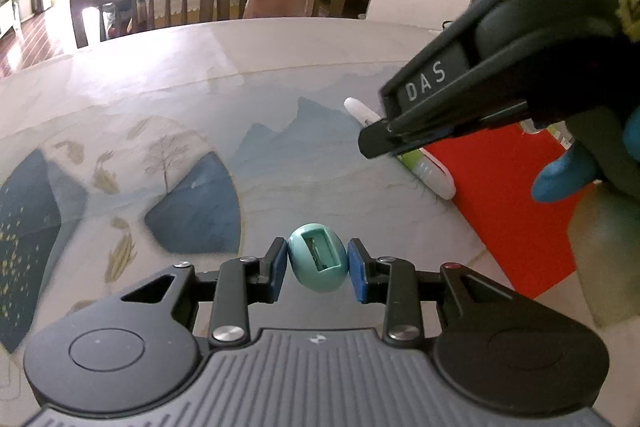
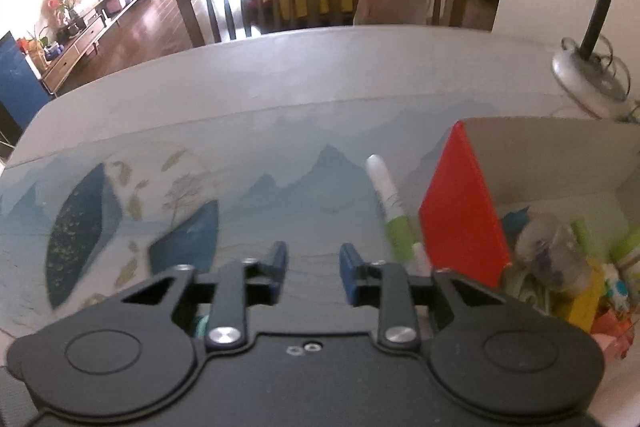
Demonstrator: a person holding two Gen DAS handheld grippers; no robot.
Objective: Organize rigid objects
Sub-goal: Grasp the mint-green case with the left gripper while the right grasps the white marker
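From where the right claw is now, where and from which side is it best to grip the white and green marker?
Probably the green band at mid-barrel of the marker, from above, fingers closing across its narrow width. It lies flat beside the red box wall, so low side entry looks cramped. The right claw is open.

Left of the red box [image 2: 460, 211] the table mat [image 2: 248, 211] lies bare, giving broad passage toward the chairs [image 2: 248, 3]. A green-and-white marker [image 2: 390, 207] lies just beside the box's left wall (narrowing that side), and clutter fills the box interior [image 2: 560, 267].
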